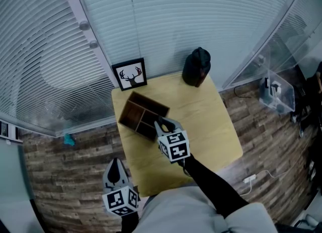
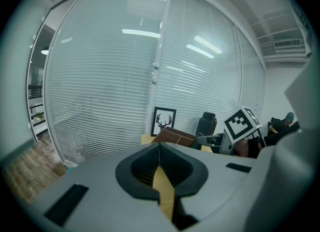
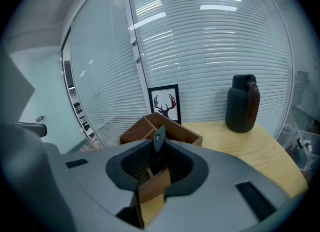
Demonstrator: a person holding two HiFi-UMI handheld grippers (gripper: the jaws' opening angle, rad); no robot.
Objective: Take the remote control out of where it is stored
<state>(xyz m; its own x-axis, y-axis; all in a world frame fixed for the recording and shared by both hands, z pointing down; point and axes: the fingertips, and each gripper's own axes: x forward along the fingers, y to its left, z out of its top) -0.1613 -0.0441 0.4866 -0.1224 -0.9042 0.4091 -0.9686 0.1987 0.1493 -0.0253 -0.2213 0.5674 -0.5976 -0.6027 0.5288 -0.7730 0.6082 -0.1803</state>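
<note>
1. At the centre of the head view, a light wooden table point(image 1: 211, 126) carries a brown wooden box point(image 1: 141, 113) with open compartments, turned at an angle to the table's edges.
2. The right gripper point(image 1: 163, 125) reaches from the lower middle of that frame, and its tips are at the box's lower right corner.
3. In the right gripper view the jaws are partly closed around the remote control point(image 3: 158, 138). It is a slim dark thing seen edge-on, and the jaw tips meet its two sides.
4. The remote control stands on end, its upper tip poking above the jaws. The box's walls and a divider show behind and below it, so it is at the box, but I cannot tell which compartment.
5. The left gripper point(image 1: 116, 169) sits at the lower left of the head view, just beside the table's left edge and well apart from the box.
6. In the left gripper view its jaw tips are pressed together with nothing between them.
7. A framed deer picture point(image 1: 130, 74) leans against the window blinds point(image 1: 201, 15) at the table's upper left corner.
8. A dark jug point(image 1: 196, 67) stands at the table's upper right corner.
9. A clear plastic bin point(image 1: 277, 95) sits on the wood-pattern floor point(image 1: 65, 176) at the right of the frame.
</note>
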